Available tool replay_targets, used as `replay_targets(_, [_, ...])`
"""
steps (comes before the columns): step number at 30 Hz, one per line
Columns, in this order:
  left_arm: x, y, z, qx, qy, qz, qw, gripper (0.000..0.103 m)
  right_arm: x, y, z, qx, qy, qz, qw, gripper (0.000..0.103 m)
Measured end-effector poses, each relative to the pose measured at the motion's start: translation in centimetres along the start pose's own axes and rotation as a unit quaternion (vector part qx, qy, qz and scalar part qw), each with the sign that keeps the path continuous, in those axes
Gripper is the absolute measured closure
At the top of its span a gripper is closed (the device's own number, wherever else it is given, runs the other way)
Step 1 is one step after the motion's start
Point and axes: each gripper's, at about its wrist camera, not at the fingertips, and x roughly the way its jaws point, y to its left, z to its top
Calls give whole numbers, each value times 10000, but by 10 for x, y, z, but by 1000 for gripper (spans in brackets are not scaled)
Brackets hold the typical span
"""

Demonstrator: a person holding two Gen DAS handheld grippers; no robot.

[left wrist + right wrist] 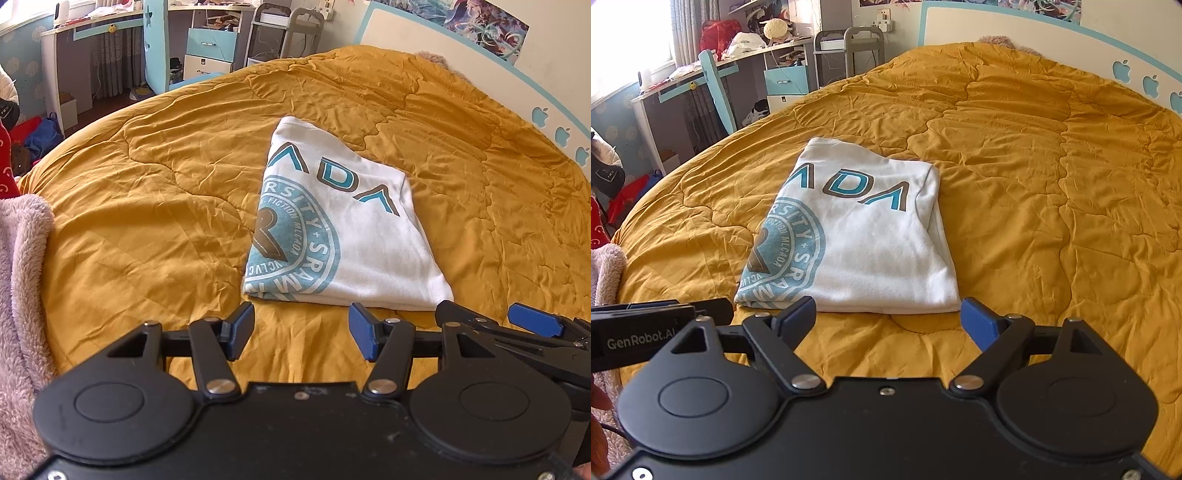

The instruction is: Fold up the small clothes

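A white T-shirt (354,236) with teal and brown print lies folded into a neat rectangle on the mustard quilt (147,206); it also shows in the right wrist view (871,251). My left gripper (301,332) is open and empty, just short of the shirt's near edge. My right gripper (888,319) is open and empty, also just short of the near edge. The right gripper shows at the right of the left wrist view (491,321). The left gripper's side shows at the left of the right wrist view (646,317).
A pink fleece blanket (22,288) lies at the bed's left edge. The blue and white headboard (1052,33) stands at the far right. A cluttered desk (713,70), chair and drawers stand beyond the bed's far left.
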Motion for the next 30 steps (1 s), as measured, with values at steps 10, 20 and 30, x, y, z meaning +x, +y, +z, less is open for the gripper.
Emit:
replay_targets(10, [3,0,0,-44,57,4,10000,43,1,-2,-1,82,36,33,10000,16])
replay_targets(20, [1,1,1,-96,54,-10,9999,43,0,-2,0,90,21,45,9999,16])
replay_targets(30, [2,2,-1,-142,93,-10,9999,44,-1,-1,0,69,35,45,10000,16])
